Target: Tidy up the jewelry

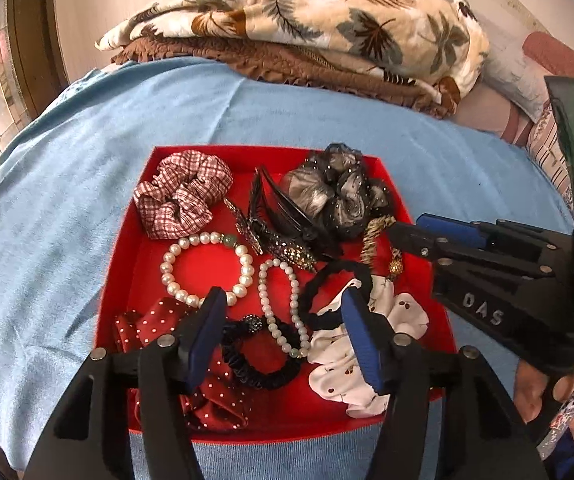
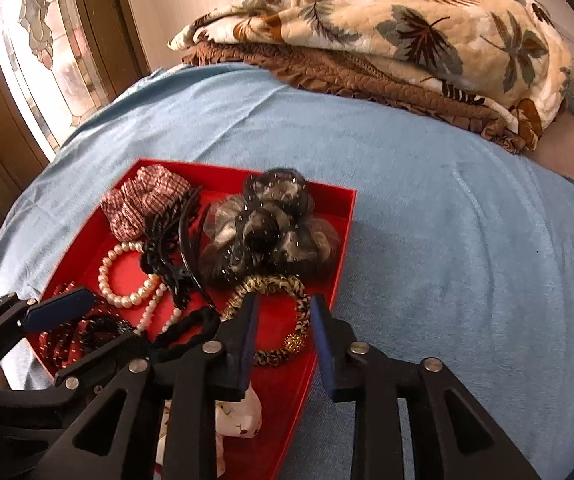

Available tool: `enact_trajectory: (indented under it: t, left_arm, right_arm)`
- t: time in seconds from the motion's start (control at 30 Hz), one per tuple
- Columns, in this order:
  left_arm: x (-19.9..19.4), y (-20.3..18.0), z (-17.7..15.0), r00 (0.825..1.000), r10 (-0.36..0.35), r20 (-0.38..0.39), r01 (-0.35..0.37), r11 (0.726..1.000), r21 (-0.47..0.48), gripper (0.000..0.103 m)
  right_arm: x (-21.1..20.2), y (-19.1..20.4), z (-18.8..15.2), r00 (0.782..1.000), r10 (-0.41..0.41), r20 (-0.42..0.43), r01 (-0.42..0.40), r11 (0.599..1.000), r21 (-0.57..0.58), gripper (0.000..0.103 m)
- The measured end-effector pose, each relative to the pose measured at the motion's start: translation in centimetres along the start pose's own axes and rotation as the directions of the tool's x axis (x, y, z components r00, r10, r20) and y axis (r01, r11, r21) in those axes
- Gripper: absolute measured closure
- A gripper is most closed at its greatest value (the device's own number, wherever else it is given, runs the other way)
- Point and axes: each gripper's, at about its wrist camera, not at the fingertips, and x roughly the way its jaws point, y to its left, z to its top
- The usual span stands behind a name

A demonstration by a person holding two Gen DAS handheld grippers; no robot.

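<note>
A: Left gripper (image 1: 287,336) – where's it at?
B: Low over the near end of the red tray (image 1: 127,268), tilted down. Fingers wide apart, nothing between them. Left pad over the dotted red scrunchie (image 1: 143,324), right pad over the white scrunchie (image 1: 403,320); black hair tie (image 1: 263,364) and thin pearl strand (image 1: 283,308) lie in the gap below.
A: Right gripper (image 2: 283,332)?
B: Comes in from the right side, angled down at the tray's right edge. Fingers part open, straddling the gold-black braided band (image 2: 271,288); can't tell if pads touch it. Not clamped.
A: Any writing?
B: "DAS" on the right gripper's body, left cam. Nothing else legible.
A: Further back?
B: Big pearl bracelet (image 1: 203,268) mid-tray, black claw clip (image 1: 287,212) beside it, checked scrunchie (image 1: 183,196) and grey scrunchie (image 1: 335,192) at the far end. Tray sits on a blue bedcover (image 1: 247,116); leaf-print blanket (image 1: 327,20) folded beyond.
</note>
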Motion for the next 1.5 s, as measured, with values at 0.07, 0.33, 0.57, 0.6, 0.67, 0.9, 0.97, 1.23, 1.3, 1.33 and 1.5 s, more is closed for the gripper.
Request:
enact_trajectory:
  t: [0.07,0.33,0.57,0.6,0.67,0.9,0.97,1.23,1.3,1.33,1.5]
  left_arm:
    - [-0.5,-0.1,-0.1,1.0,0.003,0.019,-0.003,1.0,0.001,0.044]
    - [-4.3,-1.3,-0.7,0.967,0.138,0.212,-0.143,0.99,0.006,0.027]
    - [-11.0,-2.7,-2.4,0.784,0.357,0.508,-0.358,0.928,-0.101,0.0]
    - [-12.2,-3.0,-3.0,0.741,0.391,0.546,-0.391,0.912,-0.123,0.0]
    - [-13.9,-3.4,-3.9,0.7,0.429,0.571,-0.422,0.893,-0.154,0.0]
    - [-16.1,-2.9,-5.6,0.805,0.368,0.466,-0.297,0.929,-0.221,0.0]
    - [-16.4,-3.0,-6.0,0.815,0.369,0.447,-0.286,0.927,-0.243,0.0]
    - [-17.2,-4.3,-7.9,0.824,0.404,0.397,-0.326,0.911,-0.252,0.0]
    - [-17.2,-4.6,-8.2,0.833,0.398,0.385,-0.323,0.914,-0.246,0.0]
    - [-17.2,-4.7,-8.3,0.839,0.392,0.379,-0.319,0.916,-0.242,0.0]
    - [-16.7,-5.0,-8.7,0.86,0.375,0.345,-0.311,0.923,-0.227,0.0]
  right_arm:
    - [-0.7,0.1,0.1,1.0,0.006,0.011,-0.006,1.0,0.005,0.074]
    - [-4.8,0.7,-0.9,0.997,-0.011,0.078,0.009,1.0,0.023,0.059]
    - [-7.7,0.2,-4.1,0.991,-0.097,0.097,0.093,0.995,0.039,0.055]
    - [-8.1,0.2,-4.7,0.989,-0.11,0.102,0.107,0.994,0.036,0.055]
    - [-8.9,0.1,-5.6,0.986,-0.13,0.108,0.127,0.991,0.032,0.053]
    - [-11.9,-0.7,-8.4,0.977,-0.167,0.134,0.158,0.985,0.076,0.042]
    - [-12.4,-1.0,-9.2,0.975,-0.178,0.135,0.166,0.981,0.096,0.039]
    - [-13.4,-0.2,-11.7,0.973,-0.187,0.134,0.18,0.982,0.061,0.038]
    - [-13.6,0.0,-12.0,0.972,-0.192,0.137,0.186,0.981,0.06,0.037]
    - [-13.8,0.0,-12.2,0.97,-0.197,0.141,0.19,0.98,0.062,0.036]
    - [-14.7,0.0,-12.7,0.953,-0.243,0.183,0.234,0.97,0.068,0.031]
